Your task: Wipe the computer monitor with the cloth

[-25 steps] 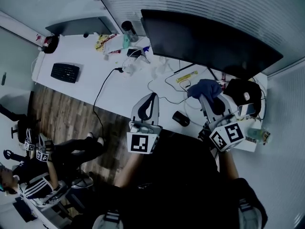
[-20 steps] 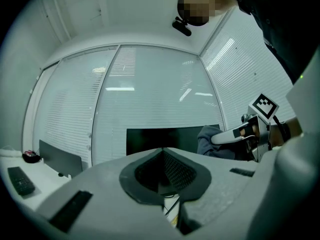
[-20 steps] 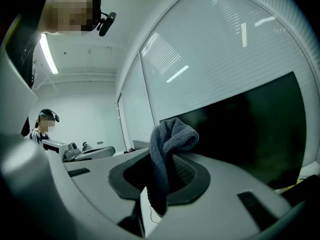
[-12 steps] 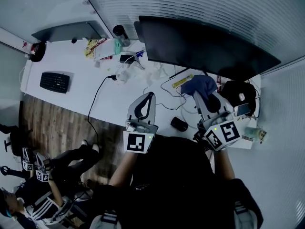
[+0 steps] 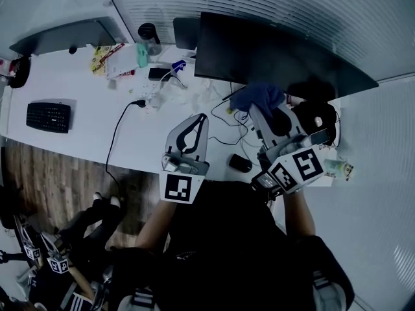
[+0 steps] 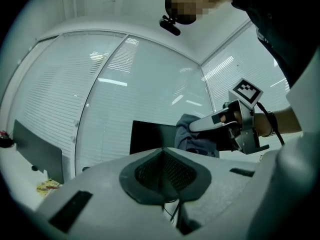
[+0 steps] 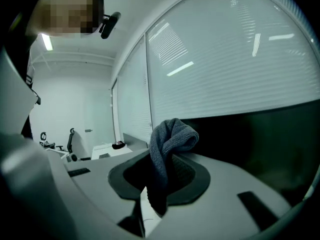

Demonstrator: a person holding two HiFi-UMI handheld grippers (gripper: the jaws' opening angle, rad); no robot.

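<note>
forward, the right hand-held gripper (image 5: 257,113) pinches the cloth (image 5: 259,96) near the monitor (image 5: 279,54).

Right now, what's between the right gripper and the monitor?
Only the cloth, clamped by the right gripper and bunched up in front of the monitor. The right gripper view shows it. Whether it touches the screen is unclear.

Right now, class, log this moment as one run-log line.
left hand-held gripper: shut, empty | right hand-held gripper: shut on cloth | cloth: in front of monitor, contact unclear
</note>
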